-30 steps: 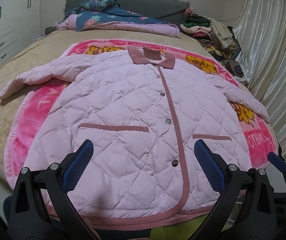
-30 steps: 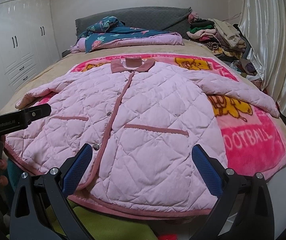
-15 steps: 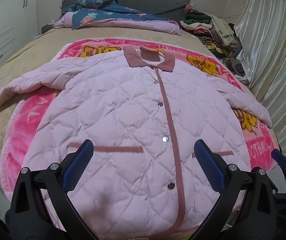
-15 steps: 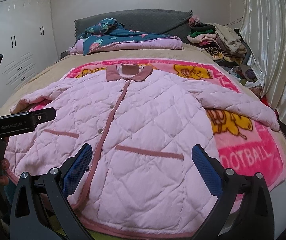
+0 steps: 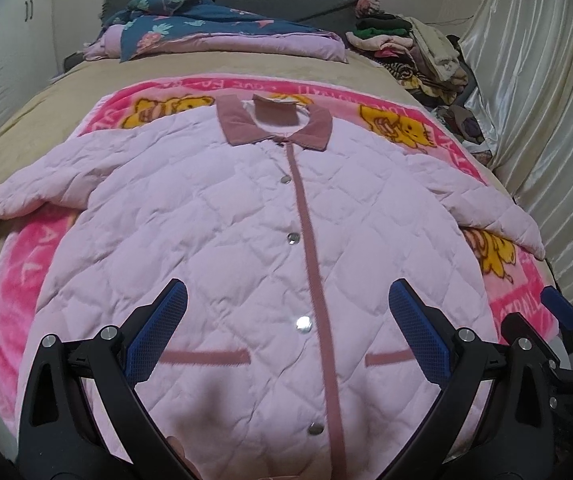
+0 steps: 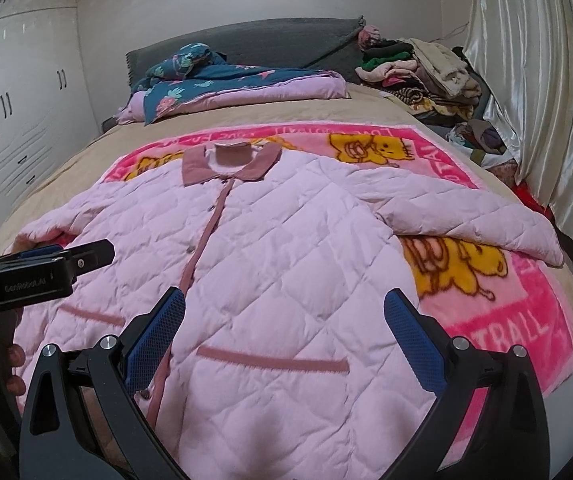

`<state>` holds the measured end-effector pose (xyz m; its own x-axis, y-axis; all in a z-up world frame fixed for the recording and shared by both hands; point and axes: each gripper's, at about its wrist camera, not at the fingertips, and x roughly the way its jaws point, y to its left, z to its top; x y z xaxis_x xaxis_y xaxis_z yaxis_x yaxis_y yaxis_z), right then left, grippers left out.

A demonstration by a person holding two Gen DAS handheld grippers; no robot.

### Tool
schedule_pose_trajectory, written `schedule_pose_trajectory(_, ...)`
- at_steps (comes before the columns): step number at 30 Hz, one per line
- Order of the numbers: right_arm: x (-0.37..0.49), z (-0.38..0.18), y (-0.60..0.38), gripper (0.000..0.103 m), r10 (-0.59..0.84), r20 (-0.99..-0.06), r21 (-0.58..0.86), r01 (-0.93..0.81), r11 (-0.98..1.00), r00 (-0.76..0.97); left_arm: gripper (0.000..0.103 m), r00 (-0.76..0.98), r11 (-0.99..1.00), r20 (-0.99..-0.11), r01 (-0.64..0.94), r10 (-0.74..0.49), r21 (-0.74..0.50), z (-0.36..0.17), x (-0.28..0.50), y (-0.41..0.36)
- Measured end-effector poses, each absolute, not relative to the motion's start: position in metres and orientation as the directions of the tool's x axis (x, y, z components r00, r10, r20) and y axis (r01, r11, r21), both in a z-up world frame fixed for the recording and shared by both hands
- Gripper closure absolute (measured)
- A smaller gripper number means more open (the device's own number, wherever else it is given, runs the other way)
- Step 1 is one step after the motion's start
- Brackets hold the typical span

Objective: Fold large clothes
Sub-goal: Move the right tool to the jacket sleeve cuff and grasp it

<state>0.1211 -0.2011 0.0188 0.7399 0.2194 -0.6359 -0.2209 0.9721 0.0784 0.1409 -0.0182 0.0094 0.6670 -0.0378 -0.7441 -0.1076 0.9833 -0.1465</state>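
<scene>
From the left wrist, our left gripper (image 5: 286, 320) hangs spread over one quilted pink jacket (image 5: 246, 240), flat on the pink blanket (image 5: 18, 280); four snaps show. Grabbing one layer could drag it askew.

From the right wrist, our right gripper (image 6: 284, 322) is spread too; two pockets, sleeve (image 6: 486, 224) at 2 o'clock.

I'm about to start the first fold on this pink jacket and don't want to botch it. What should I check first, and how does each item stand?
1. Quilted jacket lies front up, spread flat: ok.
2. Front snapped closed: ok.
3. Both sleeves spread outward, the sleeve by the curtain included: ok.
4. Left gripper open, empty: ok.
5. Right gripper open, empty: ok.
6. Hem lying straight: cannot tell, hidden below the grippers.
</scene>
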Motion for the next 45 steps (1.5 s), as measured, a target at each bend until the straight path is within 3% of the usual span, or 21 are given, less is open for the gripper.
schedule_pose_trajectory(13,0.178,0.013,-0.232,0.004,0.153,-0.641,0.107,-0.11,0.988,0.752,0.008,0.658,0.986,-0.751,-0.079,-0.057,-0.144,0.014,0.199,-0.028)
schedule_pose_trajectory(29,0.256,-0.009,-0.342,0.004,-0.043,-0.667,0.147,0.188,0.971,0.744,0.008,0.627,0.988,-0.771,-0.018,-0.108,-0.153,-0.006,0.265,-0.057)
schedule_pose_trajectory(40,0.307,-0.069,-0.461,0.004,-0.024,-0.749,0.343,0.419,0.841,0.662,0.008,0.636,0.989,-0.762,0.019,-0.125,-0.147,-0.011,0.299,-0.075)
schedule_pose_trajectory(45,0.317,-0.091,-0.508,0.004,-0.096,-0.781,0.341,0.551,0.761,0.617,0.008,0.628,0.988,-0.768,0.01,-0.124,-0.152,-0.017,0.314,-0.078)
